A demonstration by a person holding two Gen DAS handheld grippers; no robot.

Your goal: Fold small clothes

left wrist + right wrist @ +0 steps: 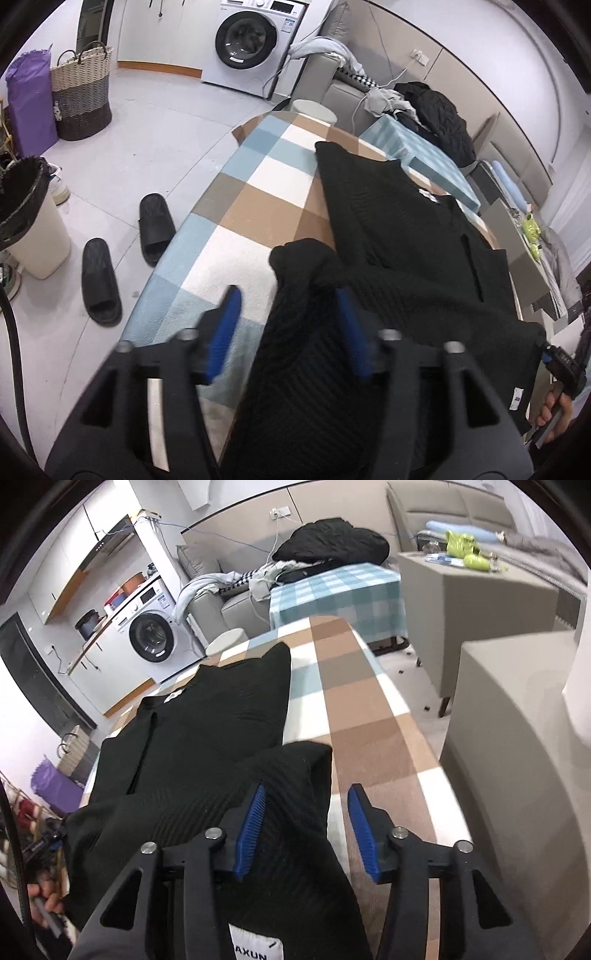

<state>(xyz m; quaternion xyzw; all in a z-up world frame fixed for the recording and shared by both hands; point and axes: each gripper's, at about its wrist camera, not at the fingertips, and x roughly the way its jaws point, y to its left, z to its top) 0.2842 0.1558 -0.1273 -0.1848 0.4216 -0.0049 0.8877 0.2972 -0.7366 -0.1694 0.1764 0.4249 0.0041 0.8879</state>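
Observation:
A black ribbed knit garment (388, 229) lies on the checked tablecloth (236, 206); its near hem is bunched up toward me. My left gripper (288, 325) is open, its blue pads (225, 332) spread, with the near left corner of the garment lying loose between them. My right gripper (306, 823) is open too, with the garment's near right corner (288, 775) draped between its blue pads (251, 830). The garment (207, 716) stretches away across the table (362, 716) in the right wrist view. A white label (255, 945) shows at its near edge.
Black slippers (125, 254) and a bin (29, 221) stand on the floor at left, with a woven basket (81, 92) and washing machine (251, 40) beyond. A sofa with piled clothes (325, 546) and grey cabinets (491, 602) lie behind and right of the table.

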